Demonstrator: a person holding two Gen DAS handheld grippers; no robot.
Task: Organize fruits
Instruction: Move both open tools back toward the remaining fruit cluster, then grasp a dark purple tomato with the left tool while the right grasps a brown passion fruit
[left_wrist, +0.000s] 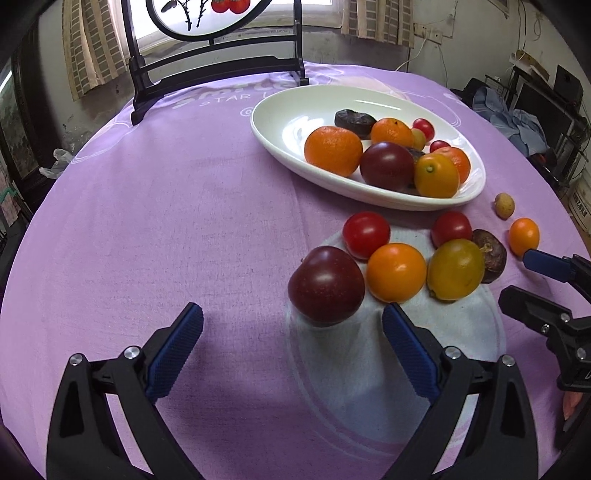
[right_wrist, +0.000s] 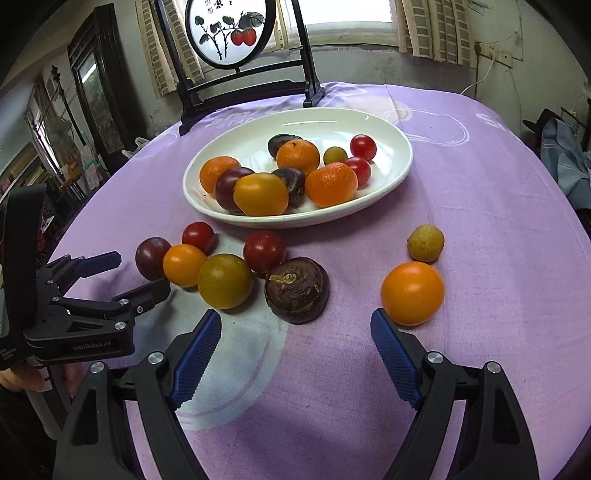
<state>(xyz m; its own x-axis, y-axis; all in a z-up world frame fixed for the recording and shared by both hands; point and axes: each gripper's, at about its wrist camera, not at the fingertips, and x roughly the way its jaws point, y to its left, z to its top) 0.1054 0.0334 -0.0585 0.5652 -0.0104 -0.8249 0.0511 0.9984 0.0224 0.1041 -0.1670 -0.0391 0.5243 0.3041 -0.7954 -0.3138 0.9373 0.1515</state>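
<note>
Hovering over purple tablecloth (left_wrist: 147, 229), angled downward, both grippers spread wide and gripping nothing.

Left gripper (left_wrist: 291, 325) pointing at dark plum (left_wrist: 325, 285) just ahead; right gripper (right_wrist: 295, 328) nearing brown fruit (right_wrist: 297, 290), white dish (right_wrist: 391, 177) lying beyond.

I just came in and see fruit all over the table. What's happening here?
A person is sorting fruit into a white oval dish with a hand-held gripper in each hand. The dish already holds a pile; eight pieces still lie on the purple tablecloth. The left gripper is open, nearest a dark red plum. The right gripper is open too, between a brown chestnut-like piece and an orange fruit. Neither holds anything.
</note>
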